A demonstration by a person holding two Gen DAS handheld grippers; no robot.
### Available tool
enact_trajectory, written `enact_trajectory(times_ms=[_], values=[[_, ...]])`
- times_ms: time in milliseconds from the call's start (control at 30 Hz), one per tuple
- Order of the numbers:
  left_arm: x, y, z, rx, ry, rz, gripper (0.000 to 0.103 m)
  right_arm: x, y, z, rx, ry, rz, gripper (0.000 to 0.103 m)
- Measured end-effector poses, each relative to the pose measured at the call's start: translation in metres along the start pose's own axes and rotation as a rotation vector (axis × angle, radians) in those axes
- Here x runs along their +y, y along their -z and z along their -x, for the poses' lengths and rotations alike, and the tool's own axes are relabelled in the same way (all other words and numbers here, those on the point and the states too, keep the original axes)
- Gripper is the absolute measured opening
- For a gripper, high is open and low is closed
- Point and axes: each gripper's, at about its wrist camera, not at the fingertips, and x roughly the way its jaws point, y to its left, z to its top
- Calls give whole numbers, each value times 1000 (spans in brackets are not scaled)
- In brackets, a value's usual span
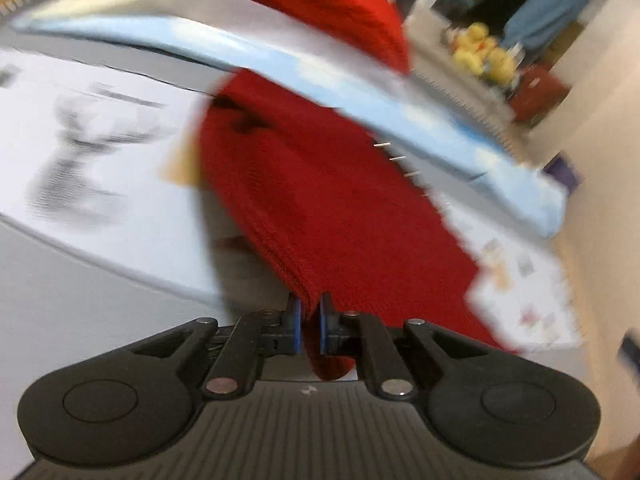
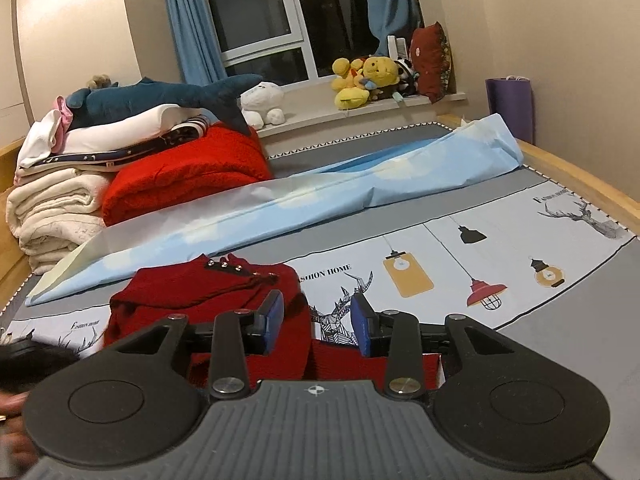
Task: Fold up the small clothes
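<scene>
We see the left gripper [image 1: 308, 316] clamped on an edge of the red sweater [image 1: 320, 200], its blue pads pinching the knit between them; the left wrist view is tilted and smeared by motion blur. In that view the sweater runs away from the jaws across the printed bedsheet [image 1: 100, 152], reaching under a long pale-blue cloth [image 1: 360, 96] that crosses the frame.

From the right wrist we see the right gripper [image 2: 317, 320] with its pads apart and nothing between them, hanging over the near right edge of the sweater [image 2: 208, 292]. The sweater lies bunched on the bedsheet [image 2: 520, 232], beside the "Fashion Home" print with its stag heads and lanterns. Small metal studs show near the garment's far edge. A strip of red knit also shows under the open jaws, close to the camera.

Behind the sweater, the pale-blue cloth [image 2: 320, 200] stretches slantwise across the bed. Farther back on the left sit a folded red blanket [image 2: 188, 176] and a stack of white bedding [image 2: 56, 204], with a plush shark [image 2: 168, 96] resting on top. Yellow plush toys [image 2: 364, 80] and a red cushion [image 2: 430, 60] line the windowsill, under blue curtains [image 2: 192, 24]. A purple bag [image 2: 510, 104] stands against the wall beyond the bed's wooden frame [image 2: 580, 176].
</scene>
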Motion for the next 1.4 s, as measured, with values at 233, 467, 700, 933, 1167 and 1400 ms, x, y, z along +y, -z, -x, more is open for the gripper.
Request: enact_trajectory(times_ms=[233,467,700,933,1167,1400], values=[[129,30,58,82,-238,-32,8,0,6,-6,24,30,-10,39],[149,47,52,173,-252,-125,17,22,31,-49,198,8,-29,46],[164,49,20,186,-246,-119,37,59,89,-127,480,40,40,48],[173,43,-3,248,-273,-71,37,76,140,-161,612,144,205,48],[154,42,6,219,-246,-131,4,63,129,-134,560,67,161,7],[96,56,44,165,-44,-260,0,6,89,-52,440,90,128,4]])
